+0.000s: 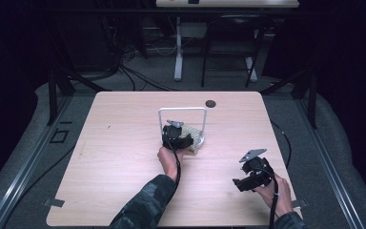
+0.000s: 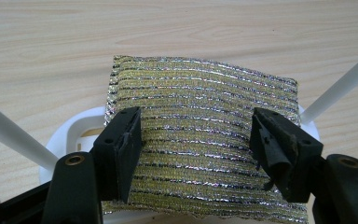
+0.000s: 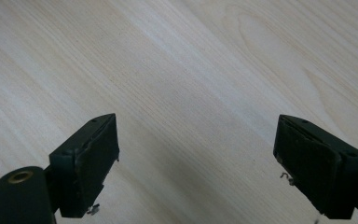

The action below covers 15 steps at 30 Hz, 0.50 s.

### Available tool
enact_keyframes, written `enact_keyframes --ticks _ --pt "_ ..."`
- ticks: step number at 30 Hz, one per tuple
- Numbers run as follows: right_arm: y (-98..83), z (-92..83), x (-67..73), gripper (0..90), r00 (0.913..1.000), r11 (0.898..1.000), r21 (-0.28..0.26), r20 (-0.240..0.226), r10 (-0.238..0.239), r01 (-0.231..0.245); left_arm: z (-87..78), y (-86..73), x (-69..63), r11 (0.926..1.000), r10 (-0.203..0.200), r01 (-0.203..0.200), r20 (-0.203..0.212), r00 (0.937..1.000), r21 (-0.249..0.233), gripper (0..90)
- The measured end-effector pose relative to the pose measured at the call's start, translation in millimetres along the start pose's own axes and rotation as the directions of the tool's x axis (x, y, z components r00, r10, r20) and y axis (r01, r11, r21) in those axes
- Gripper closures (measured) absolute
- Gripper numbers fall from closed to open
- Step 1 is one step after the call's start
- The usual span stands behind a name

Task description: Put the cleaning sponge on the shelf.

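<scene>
A wooden table (image 1: pixel 124 143) (dark round hole (image 1: pixel 210 103)) on grey floor (image 1: pixel 343 157)

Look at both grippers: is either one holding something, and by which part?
Nothing is held. The left gripper stands open above the glittery scouring pad on the white rack, fingers apart from it. The right gripper is open over bare table.

You find no readable text, label, brand, number or sign in any of the three views. The tabletop, the striped metallic scouring pad, the white rack and both grippers carry no lettering that you can make out.
</scene>
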State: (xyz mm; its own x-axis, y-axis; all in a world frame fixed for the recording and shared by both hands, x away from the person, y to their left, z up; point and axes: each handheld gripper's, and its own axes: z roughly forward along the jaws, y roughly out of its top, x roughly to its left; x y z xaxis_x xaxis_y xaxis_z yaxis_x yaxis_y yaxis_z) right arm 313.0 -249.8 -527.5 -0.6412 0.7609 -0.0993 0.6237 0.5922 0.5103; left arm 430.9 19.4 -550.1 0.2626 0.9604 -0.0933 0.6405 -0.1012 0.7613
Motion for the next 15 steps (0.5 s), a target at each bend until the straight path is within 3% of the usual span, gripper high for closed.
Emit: enact_keyframes --ticks 15 --pt "0.2 -0.3 -0.2 13.4 1.0 1.0 0.0 0.003 -0.002 0.002 -17.0 3.3 -4.7 0.998 0.063 -0.063 0.069 0.9956 -0.002 27.2"
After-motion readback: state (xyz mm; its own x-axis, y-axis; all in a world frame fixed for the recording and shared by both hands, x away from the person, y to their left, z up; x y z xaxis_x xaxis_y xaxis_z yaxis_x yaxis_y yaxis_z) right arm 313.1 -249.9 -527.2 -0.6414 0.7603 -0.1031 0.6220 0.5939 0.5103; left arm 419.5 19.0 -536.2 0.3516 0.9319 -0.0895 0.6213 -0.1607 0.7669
